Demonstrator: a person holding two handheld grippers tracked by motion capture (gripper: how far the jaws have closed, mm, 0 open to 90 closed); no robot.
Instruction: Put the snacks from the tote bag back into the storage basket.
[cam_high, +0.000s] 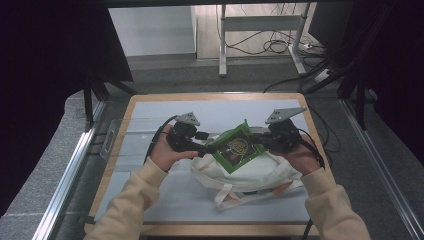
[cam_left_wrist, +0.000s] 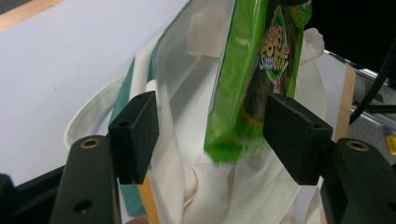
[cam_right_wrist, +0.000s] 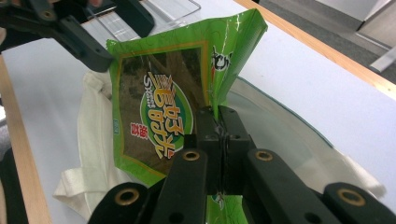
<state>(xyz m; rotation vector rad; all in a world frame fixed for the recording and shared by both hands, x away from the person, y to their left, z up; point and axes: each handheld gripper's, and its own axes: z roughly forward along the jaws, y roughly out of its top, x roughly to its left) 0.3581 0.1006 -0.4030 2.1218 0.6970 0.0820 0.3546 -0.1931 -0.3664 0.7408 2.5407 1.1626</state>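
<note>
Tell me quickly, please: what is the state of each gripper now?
Left gripper: open, jaws wide on either side of the green snack packet, above the white cloth bag.
Right gripper: closed, pinching the green snack packet's edge.

Table, floor and fittings around the work area

A pale grey mat (cam_high: 150, 190) covers a wooden table (cam_high: 116, 165) whose light edge frames it on all sides; a clear plastic holder (cam_high: 111, 139) with a slot handle lies at the table's left side, partly over the edge, and its transparent rim also appears at the top of the right gripper view (cam_right_wrist: 180, 11); metal rails (cam_high: 65, 180) run along both sides of the table; grey carpeted floor (cam_high: 165, 75) lies beyond; a white metal frame (cam_high: 260, 22) stands at the far end, with black cables (cam_high: 272, 46) looped on the floor beneath it; black curtains (cam_high: 45, 55) hang at left and right.
</note>
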